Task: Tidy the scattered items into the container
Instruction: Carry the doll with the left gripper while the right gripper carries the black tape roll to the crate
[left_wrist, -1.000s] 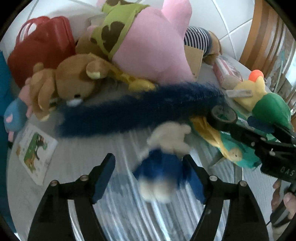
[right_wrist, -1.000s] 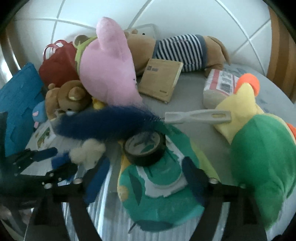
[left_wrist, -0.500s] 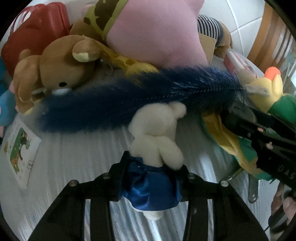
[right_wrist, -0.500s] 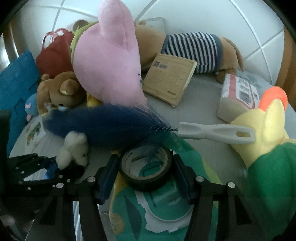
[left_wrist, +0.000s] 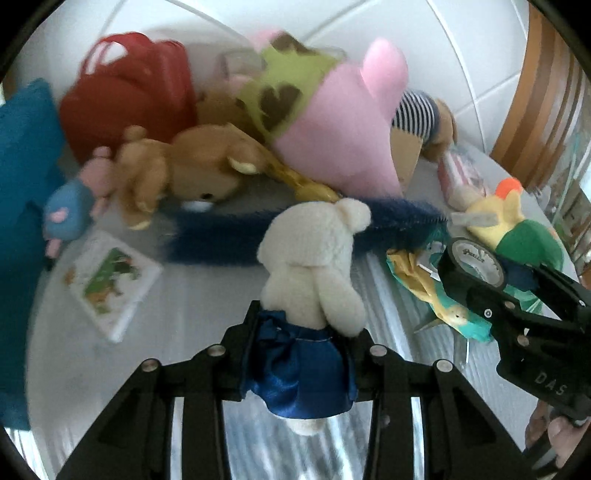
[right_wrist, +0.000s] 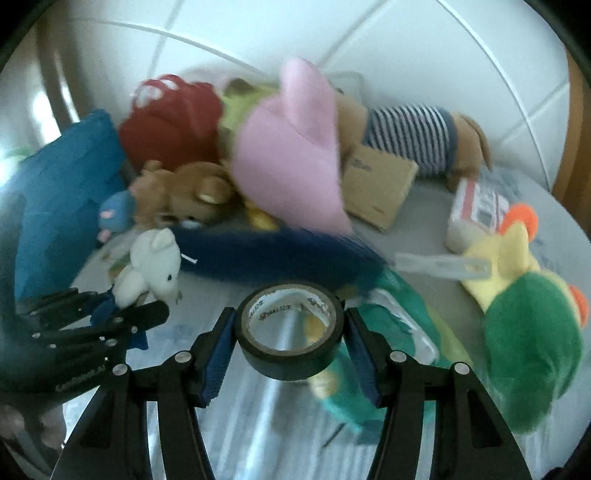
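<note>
Tape roll (right_wrist: 290, 334) and white plush (left_wrist: 314, 262): both now lifted.
My right fingers (right_wrist: 290, 343) grip the roll, left fingers (left_wrist: 301, 354) the plush; container next.

A home: plush toys (right_wrist: 295, 158) heaped on a round table (right_wrist: 424, 236) beside a white tiled wall (right_wrist: 424, 48).

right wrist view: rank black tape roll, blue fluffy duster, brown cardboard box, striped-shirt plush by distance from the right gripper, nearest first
1. Black tape roll: clamped in the right gripper.
2. Blue fluffy duster: lying crosswise just beyond the roll.
3. Brown cardboard box: further back, right of centre.
4. Striped-shirt plush: behind the box, by the wall.
</note>
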